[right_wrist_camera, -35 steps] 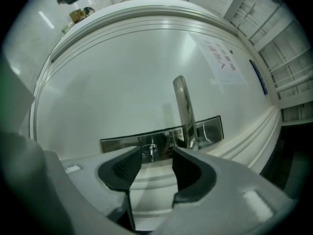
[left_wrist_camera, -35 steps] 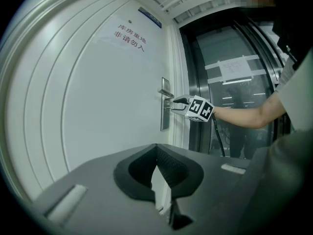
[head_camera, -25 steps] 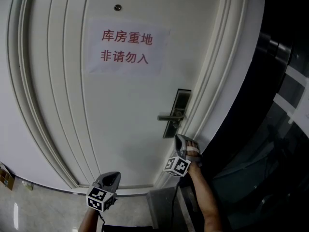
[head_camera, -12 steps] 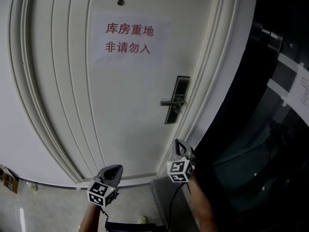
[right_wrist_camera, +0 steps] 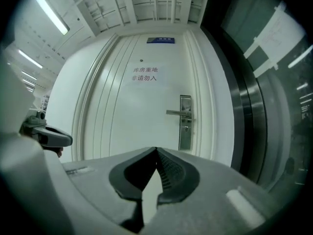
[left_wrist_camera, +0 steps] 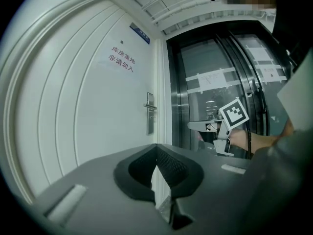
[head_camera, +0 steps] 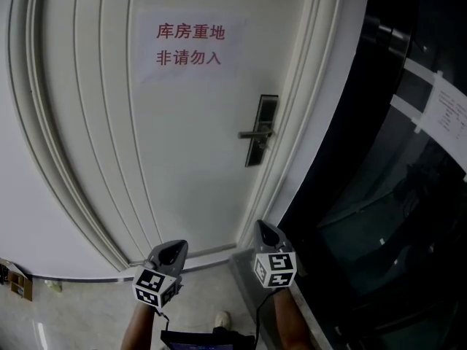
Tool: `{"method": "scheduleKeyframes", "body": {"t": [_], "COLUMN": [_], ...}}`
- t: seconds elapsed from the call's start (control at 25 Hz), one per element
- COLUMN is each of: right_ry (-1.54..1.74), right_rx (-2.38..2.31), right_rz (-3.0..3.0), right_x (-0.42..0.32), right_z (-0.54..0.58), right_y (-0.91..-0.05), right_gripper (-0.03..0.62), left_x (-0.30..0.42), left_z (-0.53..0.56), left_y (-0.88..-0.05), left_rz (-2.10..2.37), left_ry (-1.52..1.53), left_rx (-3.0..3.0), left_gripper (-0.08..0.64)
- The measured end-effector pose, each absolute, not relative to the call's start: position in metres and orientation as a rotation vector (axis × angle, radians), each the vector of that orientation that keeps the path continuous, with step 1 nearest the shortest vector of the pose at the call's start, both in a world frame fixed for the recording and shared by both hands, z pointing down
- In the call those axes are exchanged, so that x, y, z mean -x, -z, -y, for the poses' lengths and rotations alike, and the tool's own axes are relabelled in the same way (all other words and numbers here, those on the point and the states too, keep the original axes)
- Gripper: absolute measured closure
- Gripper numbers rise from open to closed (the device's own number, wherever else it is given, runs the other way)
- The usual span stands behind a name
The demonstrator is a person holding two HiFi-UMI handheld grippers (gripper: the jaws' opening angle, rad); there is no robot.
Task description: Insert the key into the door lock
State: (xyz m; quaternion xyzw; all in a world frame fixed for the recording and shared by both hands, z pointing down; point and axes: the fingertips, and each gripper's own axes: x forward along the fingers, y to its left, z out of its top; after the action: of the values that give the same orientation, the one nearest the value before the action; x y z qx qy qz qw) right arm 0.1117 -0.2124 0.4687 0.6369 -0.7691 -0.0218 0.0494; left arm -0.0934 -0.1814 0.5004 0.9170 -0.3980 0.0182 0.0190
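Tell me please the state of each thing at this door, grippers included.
White panelled door: closed.
Silver metal lever handle: level, not pressed down.
White paper notice with red characters: stuck flat on the door.
Left gripper: shut, empty.
Right gripper: shut, no key seen in it.

Head view looks down, gripper views level; all share the door lock point(head_camera: 261, 126).

Door notice point(head_camera: 191, 46): 库房重地 非请勿入; blue plaque point(right_wrist_camera: 160, 40), perhaps lettered, unreadable.
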Motion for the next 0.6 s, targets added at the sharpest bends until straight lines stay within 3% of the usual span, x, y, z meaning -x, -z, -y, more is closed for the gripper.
{"method": "scheduleKeyframes", "body": {"t": [0.6], "right_ry": [-0.040], "right_rx": [-2.042], "right_rz": [2.318], "right_x": [-0.084], "right_z": [0.087], "right_y": [-0.503], "right_gripper": [0.591], "left_x": [0.103], "left_z": [0.098], "left_y": [-0.503], "left_rz": [1.122], "left_ry": [-0.031], "left_rx": [-2.895], "left_gripper": [0.557]}}
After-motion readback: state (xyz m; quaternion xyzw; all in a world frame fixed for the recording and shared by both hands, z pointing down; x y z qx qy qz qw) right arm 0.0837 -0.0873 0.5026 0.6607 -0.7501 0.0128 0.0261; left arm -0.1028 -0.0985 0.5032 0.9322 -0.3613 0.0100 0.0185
